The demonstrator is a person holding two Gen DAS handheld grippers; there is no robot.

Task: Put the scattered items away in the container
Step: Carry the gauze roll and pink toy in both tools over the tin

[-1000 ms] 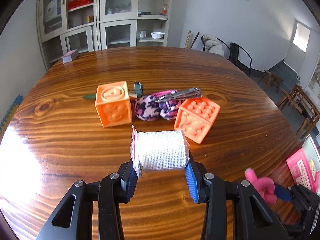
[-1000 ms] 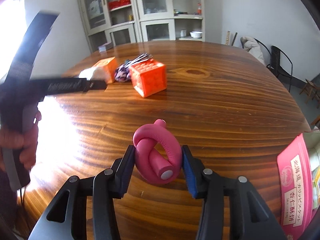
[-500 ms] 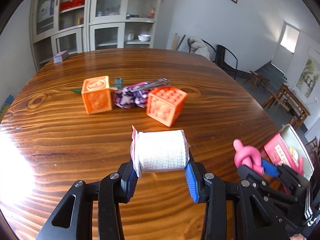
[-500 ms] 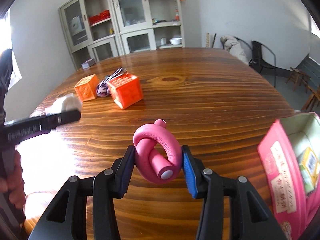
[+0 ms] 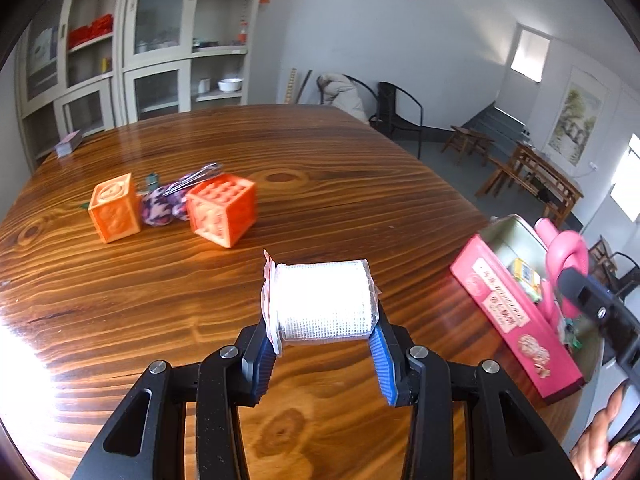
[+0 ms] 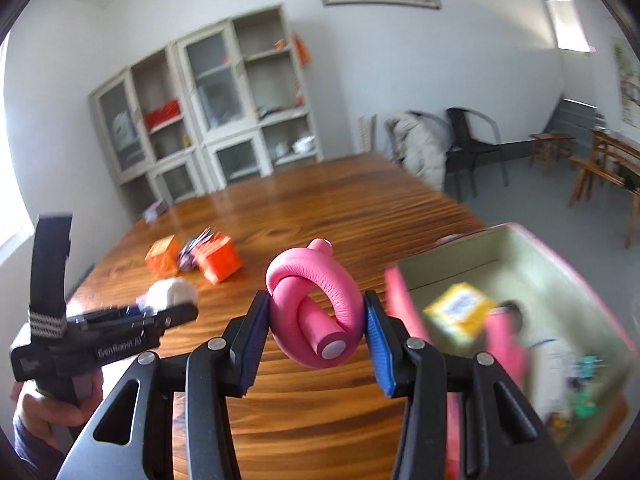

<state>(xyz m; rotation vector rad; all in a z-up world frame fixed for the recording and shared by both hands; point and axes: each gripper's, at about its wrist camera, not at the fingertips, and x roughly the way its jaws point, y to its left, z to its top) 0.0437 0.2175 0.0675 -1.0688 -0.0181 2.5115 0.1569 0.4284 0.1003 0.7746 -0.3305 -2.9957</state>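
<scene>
Both loads have swung over toward the tin (image 6: 532, 256). Right gripper (image 6: 316, 320) clamps the pink knot (image 6: 316, 300) at its rim; left gripper (image 5: 322, 340) clamps the gauze roll (image 5: 324, 300), short of it. Drop-off next.

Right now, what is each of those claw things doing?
Left gripper: closed on the white gauze roll.
Right gripper: closed on the knotted pink tube.

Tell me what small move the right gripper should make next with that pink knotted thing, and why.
Probably carry it a little further right over the open tin, then release. The right gripper is shut on the pink knotted tube, which hangs just left of the tin's near wall, above the table.
</scene>
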